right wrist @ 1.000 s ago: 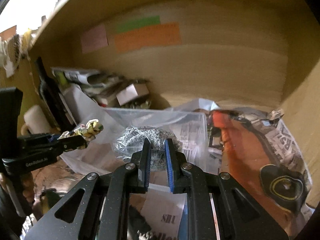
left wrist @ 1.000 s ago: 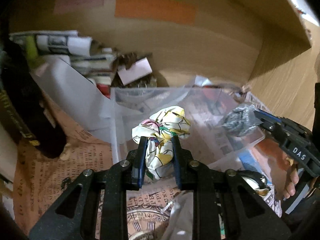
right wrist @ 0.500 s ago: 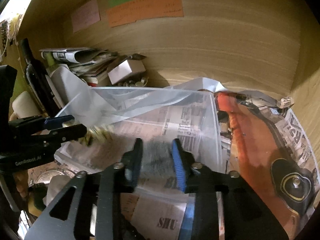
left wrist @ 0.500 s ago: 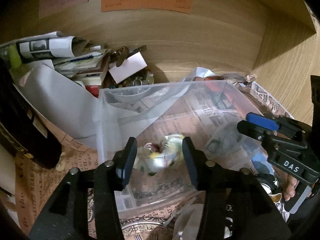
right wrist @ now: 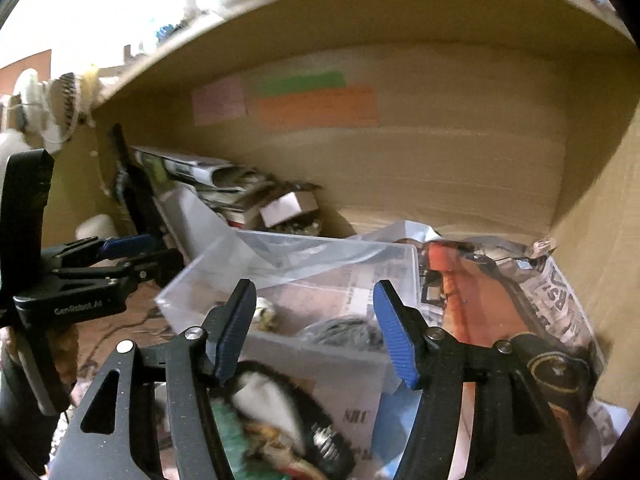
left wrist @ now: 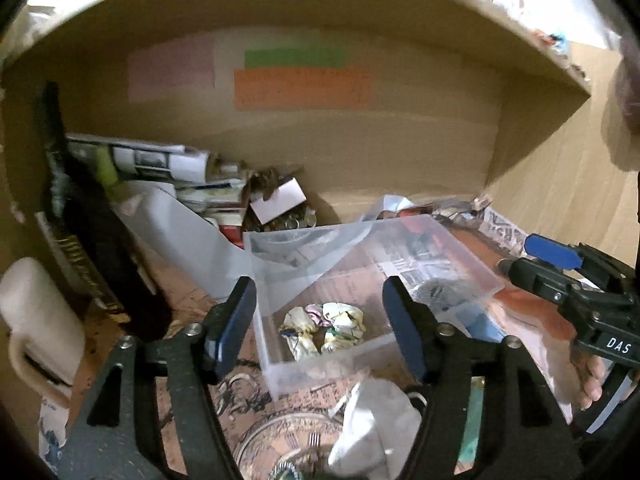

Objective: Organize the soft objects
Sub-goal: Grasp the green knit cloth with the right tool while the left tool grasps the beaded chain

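Observation:
A clear plastic bin [left wrist: 460, 256] stands on the shelf; it also shows in the right wrist view [right wrist: 208, 272]. A crumpled yellow-and-white patterned cloth [left wrist: 324, 328] lies inside it at the front left. A grey knitted cloth [left wrist: 440, 292] lies inside at the right, and shows in the right wrist view [right wrist: 344, 332]. My left gripper [left wrist: 320, 320] is open and empty above the bin's front. My right gripper [right wrist: 316, 328] is open and empty, pulled back from the bin.
A dark bottle [left wrist: 100, 248] and a white mug [left wrist: 36, 320] stand at the left. Rolled papers and books [left wrist: 160, 168] are stacked at the back. A white cloth [left wrist: 372, 424] lies in front of the bin. Newspaper [right wrist: 500, 312] lines the shelf floor at the right.
Both grippers opened and dropped their cloths into the bin, the patterned one from the left, the grey one from the right. Both then pulled back and up.

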A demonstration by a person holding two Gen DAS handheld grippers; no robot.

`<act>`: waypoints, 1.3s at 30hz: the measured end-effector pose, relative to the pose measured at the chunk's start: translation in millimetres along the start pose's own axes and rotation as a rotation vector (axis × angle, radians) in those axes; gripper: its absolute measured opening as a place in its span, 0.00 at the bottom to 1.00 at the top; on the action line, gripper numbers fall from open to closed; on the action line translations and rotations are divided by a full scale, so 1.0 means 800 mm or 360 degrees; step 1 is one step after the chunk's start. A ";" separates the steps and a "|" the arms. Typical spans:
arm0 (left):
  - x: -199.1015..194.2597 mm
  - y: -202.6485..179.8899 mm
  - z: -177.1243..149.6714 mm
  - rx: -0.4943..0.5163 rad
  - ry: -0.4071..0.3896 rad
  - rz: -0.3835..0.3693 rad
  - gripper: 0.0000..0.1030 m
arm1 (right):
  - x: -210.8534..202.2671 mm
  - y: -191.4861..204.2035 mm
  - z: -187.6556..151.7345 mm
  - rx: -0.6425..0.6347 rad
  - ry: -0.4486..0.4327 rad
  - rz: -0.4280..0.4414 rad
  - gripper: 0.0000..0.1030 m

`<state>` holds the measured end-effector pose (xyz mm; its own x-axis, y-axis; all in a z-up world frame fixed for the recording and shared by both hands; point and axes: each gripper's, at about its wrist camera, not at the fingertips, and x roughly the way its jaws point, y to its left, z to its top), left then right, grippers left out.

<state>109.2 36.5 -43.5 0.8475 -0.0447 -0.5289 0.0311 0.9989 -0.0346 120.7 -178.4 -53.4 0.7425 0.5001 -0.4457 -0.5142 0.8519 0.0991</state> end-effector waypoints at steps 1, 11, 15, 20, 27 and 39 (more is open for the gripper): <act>-0.010 -0.001 -0.004 0.0001 -0.0017 0.0003 0.68 | -0.007 0.003 -0.003 0.0003 -0.0009 0.0009 0.56; -0.063 -0.006 -0.061 -0.0038 0.0002 -0.0014 0.73 | -0.038 0.040 -0.049 0.0017 0.0049 0.0105 0.56; -0.060 -0.002 -0.089 -0.0090 0.0084 -0.0029 0.73 | -0.035 0.054 -0.074 0.0013 0.0134 0.0135 0.56; -0.054 0.001 -0.124 -0.0136 0.0198 -0.0035 0.73 | -0.019 0.060 -0.102 0.0031 0.0260 0.0164 0.56; -0.049 0.018 -0.158 -0.0216 0.0286 -0.0022 0.73 | -0.002 0.063 -0.126 0.0040 0.0364 0.0159 0.53; -0.058 0.031 -0.183 -0.0202 0.0342 0.0003 0.50 | 0.013 0.059 -0.136 0.0044 0.0405 0.0127 0.30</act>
<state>-6.8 61.5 -143.8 0.7151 -0.0582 -0.6966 -0.0484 0.9900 -0.1325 57.7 -149.4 -150.1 0.5665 0.5135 -0.6445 -0.5523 0.8170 0.1656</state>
